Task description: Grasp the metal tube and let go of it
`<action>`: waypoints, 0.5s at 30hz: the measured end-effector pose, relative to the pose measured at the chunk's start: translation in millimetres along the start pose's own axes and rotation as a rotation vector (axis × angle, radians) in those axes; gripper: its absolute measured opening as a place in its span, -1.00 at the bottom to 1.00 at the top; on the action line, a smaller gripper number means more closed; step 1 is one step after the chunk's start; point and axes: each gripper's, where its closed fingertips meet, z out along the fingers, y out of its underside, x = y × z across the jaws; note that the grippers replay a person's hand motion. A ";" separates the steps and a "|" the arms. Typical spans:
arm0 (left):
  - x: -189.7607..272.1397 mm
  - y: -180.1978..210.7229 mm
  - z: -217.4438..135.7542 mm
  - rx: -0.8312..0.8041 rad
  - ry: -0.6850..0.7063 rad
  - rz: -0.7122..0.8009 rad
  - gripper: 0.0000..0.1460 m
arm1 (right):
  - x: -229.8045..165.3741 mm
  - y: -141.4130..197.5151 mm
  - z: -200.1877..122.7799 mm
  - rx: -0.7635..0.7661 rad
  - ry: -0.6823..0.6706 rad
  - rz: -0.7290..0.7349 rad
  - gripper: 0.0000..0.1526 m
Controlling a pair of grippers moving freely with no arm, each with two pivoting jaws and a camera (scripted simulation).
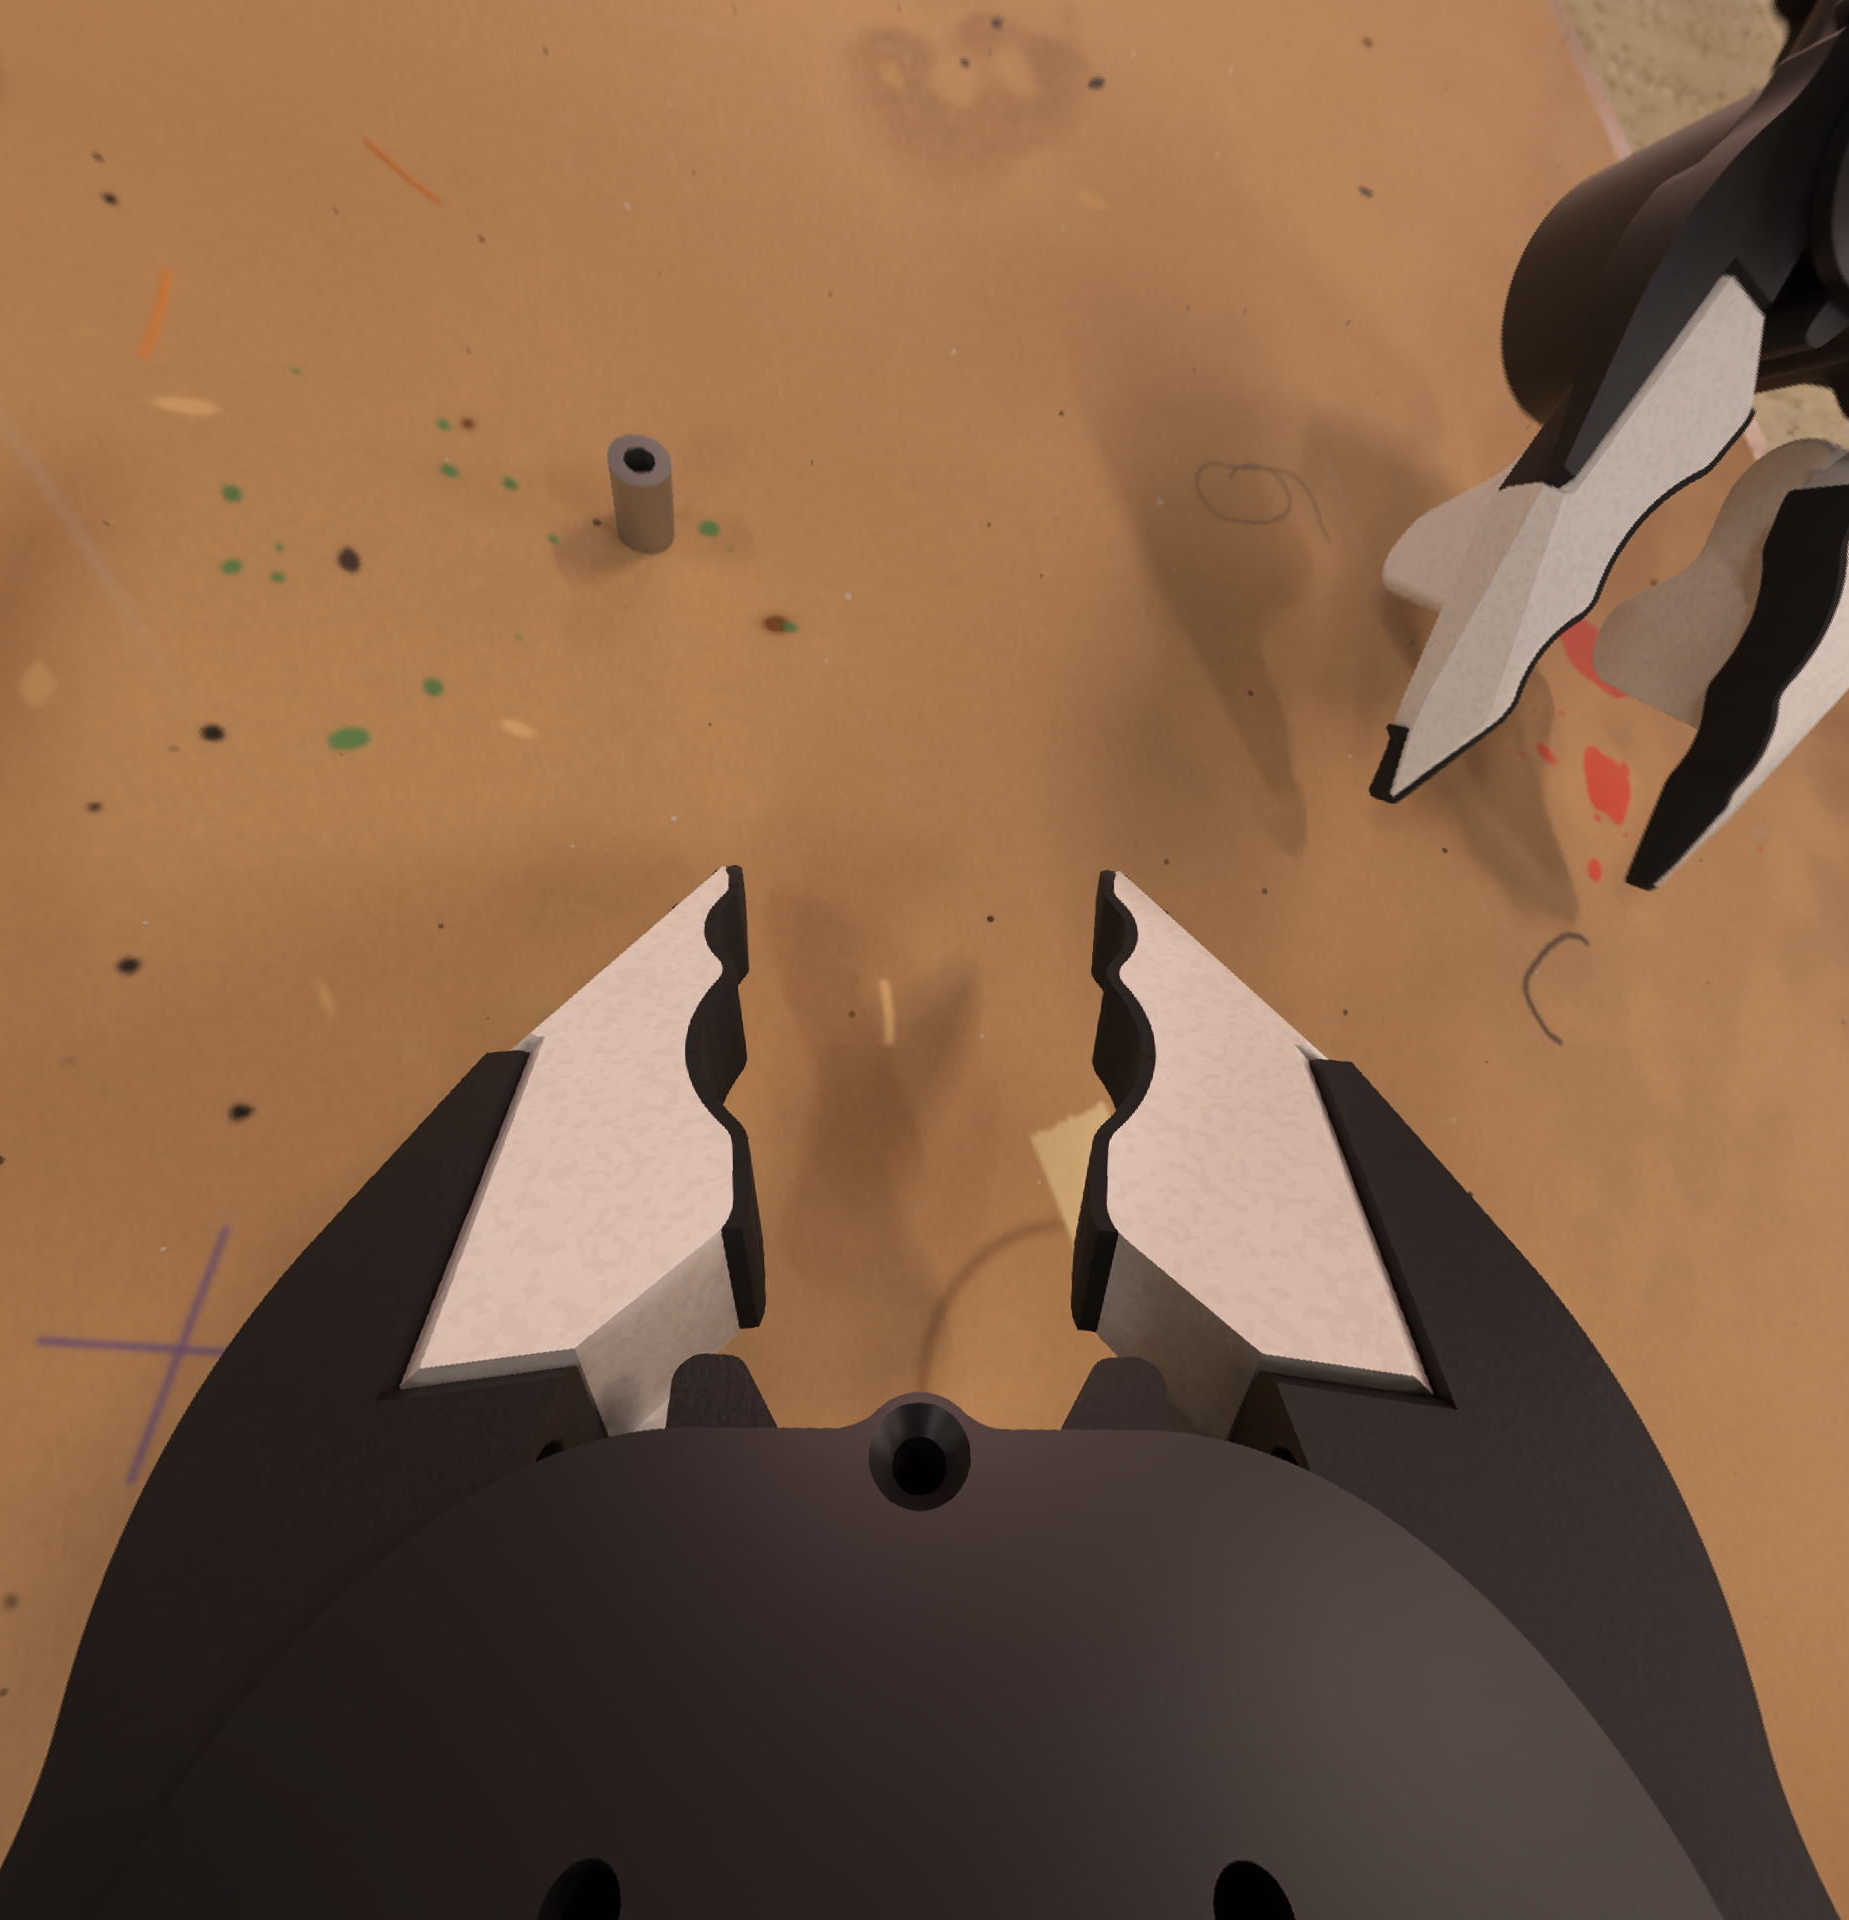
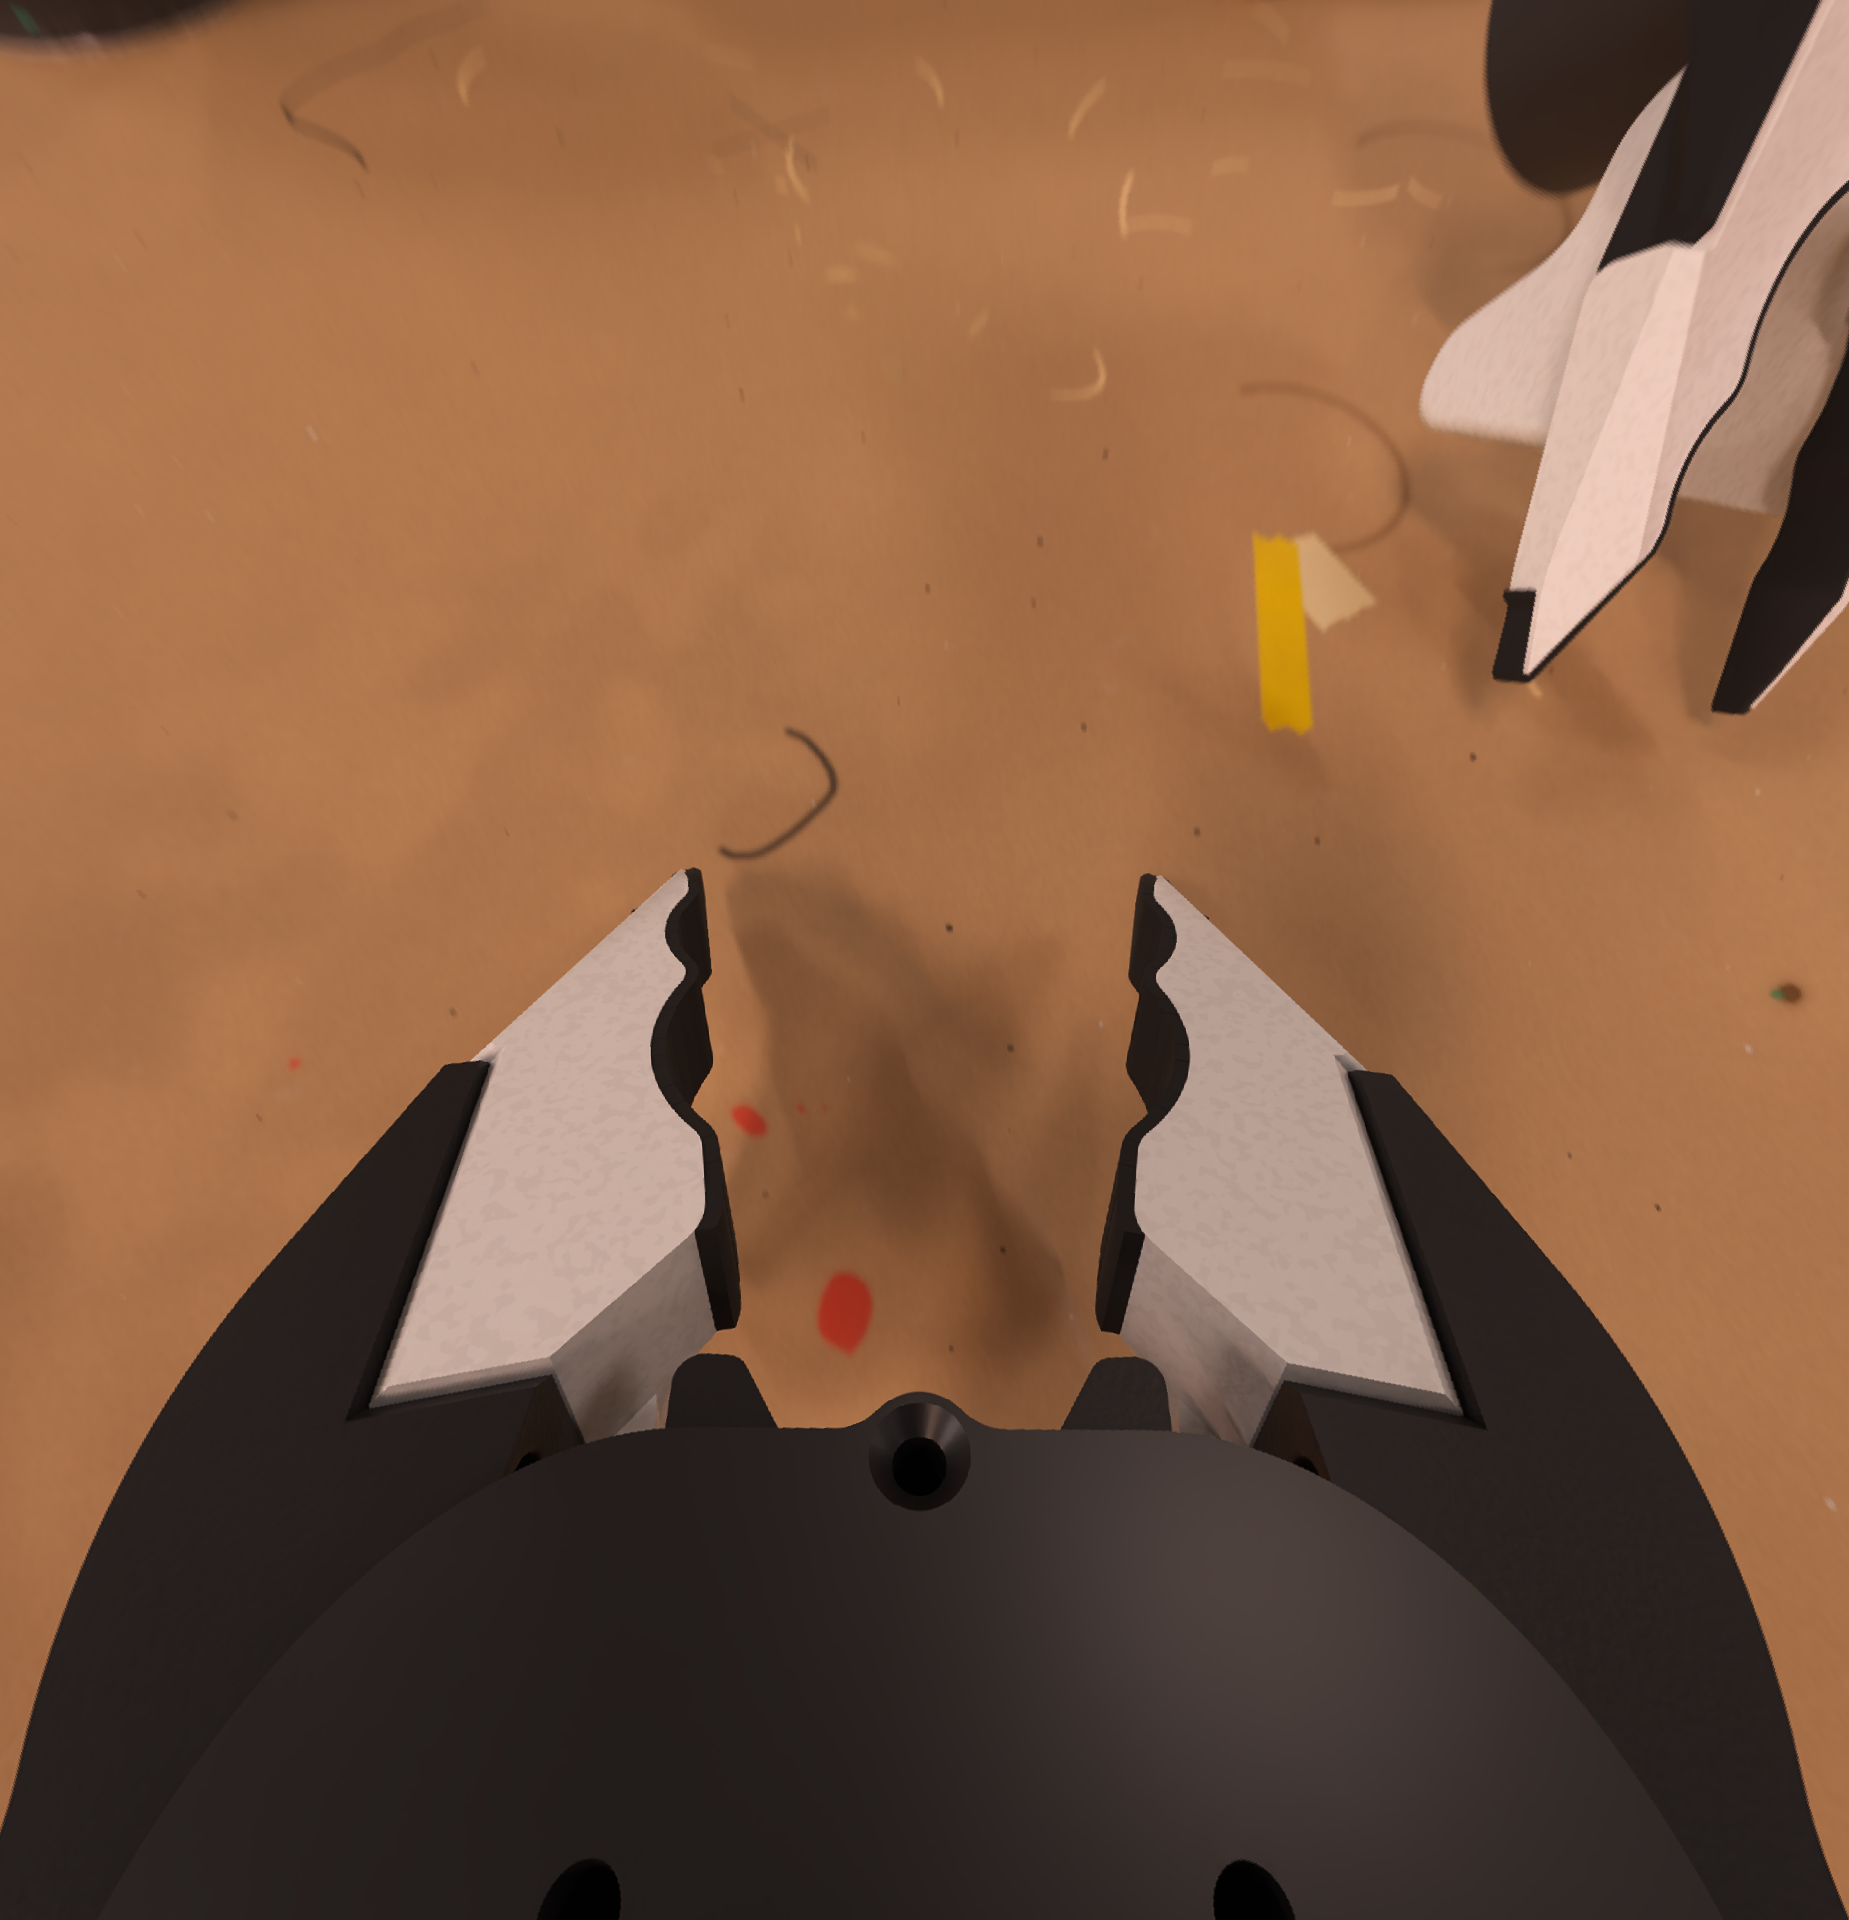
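Grey metal tube (image 1: 640, 492) stands upright on the tan board (image 1: 1003, 675), bore pointing up, long axis vertical. From my left gripper (image 1: 920, 873) it sits ahead of the tips and off to the left of the jaw line, well apart, nothing between us but paint flecks. Jaws on the left unit are spread wide w/ nothing in them. Right gripper (image 2: 918, 875) is also spread wide and empty; in its own cam I can't find the tube at all, only a yellow tape strip (image 2: 1281, 634) ahead-right of its tips and red paint spots (image 2: 845, 1311) down between its fingers. In the left cam the right gripper (image 1: 1512, 831) hangs far to the right of my jaws, on the opposite side from the tube, so I judge the left unit is the nearer one and the obvious pick. Approach as I read it: go fwd and shift left until the tube is centred in the gap, keeping the fingers either side of the upright wall, then close across its diameter. It's small and stands on a narrow base, so I'd guess a glancing fingertip could tip it over.
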 end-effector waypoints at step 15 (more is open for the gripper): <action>30.7 0.7 8.5 -0.020 0.234 -0.130 -0.15 | 14.9 11.1 -2.7 -0.035 0.077 0.001 0.01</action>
